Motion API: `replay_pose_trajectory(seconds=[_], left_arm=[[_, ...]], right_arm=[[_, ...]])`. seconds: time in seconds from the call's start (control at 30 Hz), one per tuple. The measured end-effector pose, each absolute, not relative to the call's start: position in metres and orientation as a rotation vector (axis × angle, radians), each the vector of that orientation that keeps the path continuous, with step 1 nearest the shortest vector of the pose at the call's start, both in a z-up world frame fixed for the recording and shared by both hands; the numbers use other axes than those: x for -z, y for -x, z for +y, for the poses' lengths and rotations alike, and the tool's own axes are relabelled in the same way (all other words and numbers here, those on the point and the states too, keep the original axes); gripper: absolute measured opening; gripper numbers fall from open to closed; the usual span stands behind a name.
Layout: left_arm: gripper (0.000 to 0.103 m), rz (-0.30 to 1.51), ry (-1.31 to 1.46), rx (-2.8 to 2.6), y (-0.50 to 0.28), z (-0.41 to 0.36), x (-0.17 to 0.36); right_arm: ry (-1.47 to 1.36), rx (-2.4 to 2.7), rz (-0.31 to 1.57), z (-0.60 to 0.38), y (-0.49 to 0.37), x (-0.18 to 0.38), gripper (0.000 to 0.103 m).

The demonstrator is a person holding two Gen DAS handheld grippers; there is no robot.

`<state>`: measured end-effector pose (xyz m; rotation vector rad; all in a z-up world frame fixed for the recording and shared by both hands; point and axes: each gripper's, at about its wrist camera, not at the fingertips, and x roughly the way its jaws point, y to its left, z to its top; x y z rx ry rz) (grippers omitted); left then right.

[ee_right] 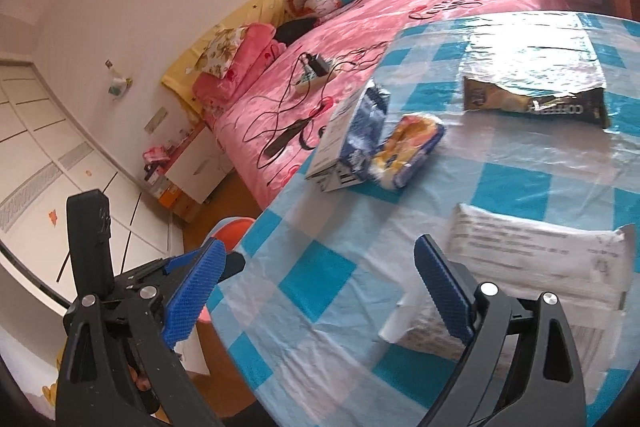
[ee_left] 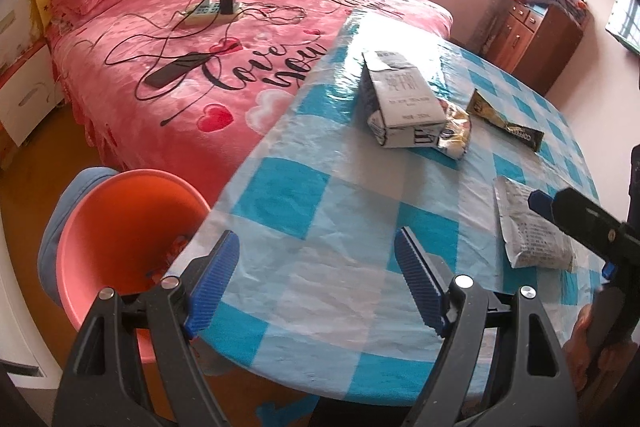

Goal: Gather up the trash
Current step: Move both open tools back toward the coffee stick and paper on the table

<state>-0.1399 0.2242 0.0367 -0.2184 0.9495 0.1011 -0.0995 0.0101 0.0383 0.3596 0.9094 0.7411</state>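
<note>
1. The left tongs (ee_left: 316, 283) hang over the near edge of the counter (ee_left: 312, 211), which is covered by a blue-and-white checked plastic cloth. Their blue ribbed pads stand well apart with nothing between them.
2. The right tongs (ee_right: 320, 291) hover over the same counter, also spread wide and empty. In the left wrist view only one blue tip of them shows at the right edge.
3. A white, crumpled printed packet (ee_right: 536, 259) lies on the counter just beyond the right tongs, near their right pad; whether it touches the pad cannot be told.
4. Farther off, a white and dark blue carton (ee_left: 400, 103) lies on its side near the middle of the counter.
5. A yellow and blue snack wrapper (ee_left: 454, 135) lies against the carton's right side, touching it.
6. A black and gold coffee sachet (ee_left: 504, 119) lies apart from those two, to the far right.
7. An orange plastic bin (ee_left: 128, 227) stands on the floor at the counter's left edge, just left of the left tongs.
8. A pink bed (ee_left: 240, 39) with a power strip and cables sits beyond the counter.
</note>
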Motion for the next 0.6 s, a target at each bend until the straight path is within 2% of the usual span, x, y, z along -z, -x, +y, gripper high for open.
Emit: replay_pose_trajectory(seconds=[0.6], left_arm=[[0.080, 0.928, 0.116, 0.042, 0.098, 0.141, -0.056]], right_arm=[[-0.494, -0.523, 0.827, -0.094, 0.067, -0.047, 0.094]])
